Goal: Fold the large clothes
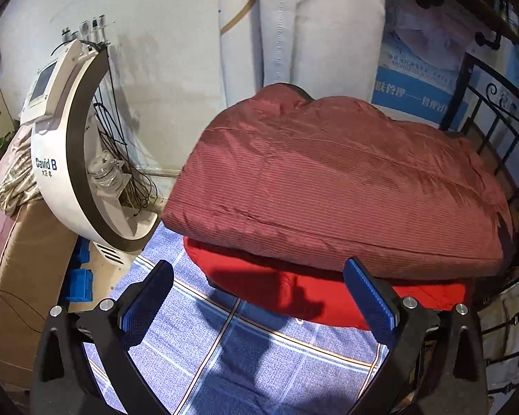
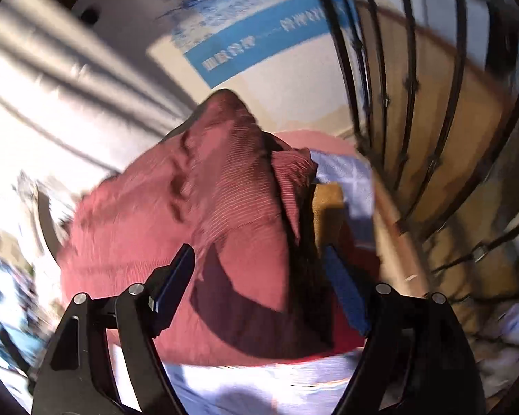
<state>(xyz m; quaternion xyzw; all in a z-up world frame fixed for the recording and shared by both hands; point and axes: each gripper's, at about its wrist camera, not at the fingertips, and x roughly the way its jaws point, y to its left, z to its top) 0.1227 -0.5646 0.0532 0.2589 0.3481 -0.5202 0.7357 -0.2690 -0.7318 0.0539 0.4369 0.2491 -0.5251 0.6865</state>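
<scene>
Maroon ribbed garment [image 1: 332, 186], folded into a thick bundle, lies on a red garment [image 1: 294, 294] atop the blue checked sheet [image 1: 259, 352]. Left gripper [image 1: 259, 297] jaws apart, empty, above the sheet. Right gripper [image 2: 259, 276] jaws apart over the bundle, gripping nothing.

A white curved machine [image 1: 57, 145] marked "David B" is standing at the left, its small screen facing outward; black cables [image 1: 121, 159] are hanging in a tangle behind it, and a glass jar [image 1: 103, 171] is sitting in its hollow; a blue checked sheet [image 1: 225, 346] is lying across the bed; a blue and white poster [image 1: 422, 79] is leaning against the back wall; black iron railing [image 2: 415, 103] is curving along the right side.
</scene>
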